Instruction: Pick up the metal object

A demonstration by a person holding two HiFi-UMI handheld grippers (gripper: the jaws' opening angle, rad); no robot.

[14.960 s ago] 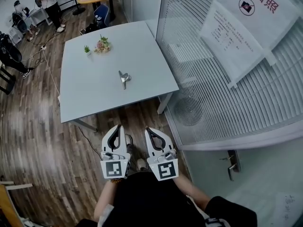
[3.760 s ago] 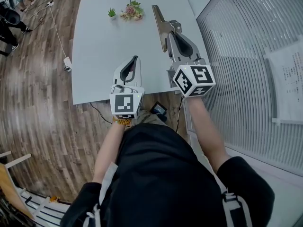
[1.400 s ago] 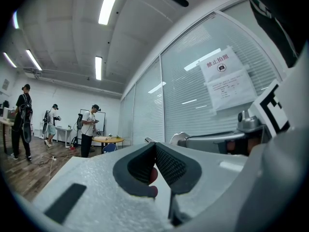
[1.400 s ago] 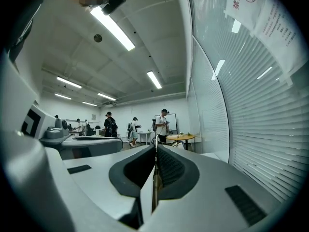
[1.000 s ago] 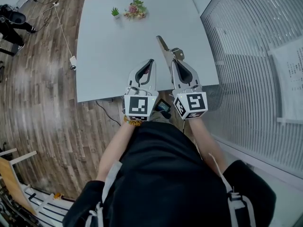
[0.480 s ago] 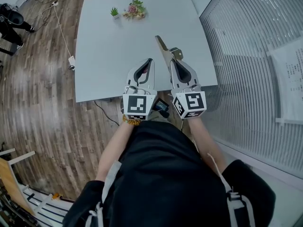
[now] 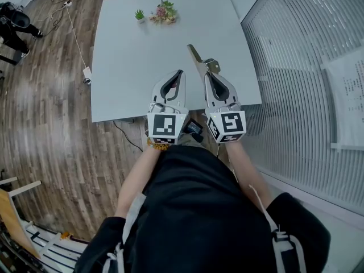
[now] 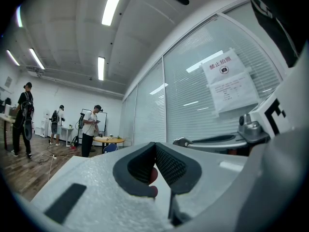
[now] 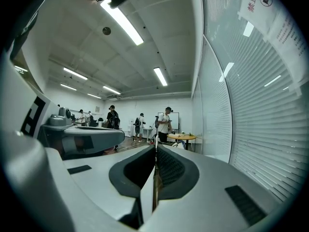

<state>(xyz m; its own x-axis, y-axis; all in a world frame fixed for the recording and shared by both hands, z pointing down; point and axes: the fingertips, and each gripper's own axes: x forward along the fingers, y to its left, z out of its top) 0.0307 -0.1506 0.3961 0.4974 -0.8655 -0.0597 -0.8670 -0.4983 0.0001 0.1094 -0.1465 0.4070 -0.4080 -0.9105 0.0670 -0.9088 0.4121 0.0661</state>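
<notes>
Found the metal object (image 7: 196, 58) clamped in the right gripper (image 7: 209, 74), with jaws pressed together on its thin edge (seen edge-on as a narrow strip between the pads in the right gripper view) and the long part sticking out ahead of the tips, slightly to their left. Judged lifted: no contact seen with the worktop (image 7: 131, 67) below the gripper, gap not settled from the head view alone. Noted the left gripper (image 7: 180, 74) just to the left of the right one and level with it, jaws closed together, carrying nothing of the task (small reddish patch behind the pads, not identifiable). Took the step in hand as securing the pick. To do it well: hold the clamp firm without squeezing harder, given the likely tendency of thin smooth metal gripped near one end to pivot about the pads. Carry the wrist level to stop the overhanging length levering downward. Move slowly and avoid swinging the free end toward the left gripper alongside. Leave the left gripper out except against rotation of the piece, then support from underneath, ahead of the right tips. Counted: one metal object; two grippers; one worktop; one small potted plant (image 7: 139, 15) and one bunch of flowers (image 7: 162, 11), side by side far ahead of both grippers and well apart from the held piece; several people (image 9: 165, 121) far ahead in the room (too small for a sure count).
</notes>
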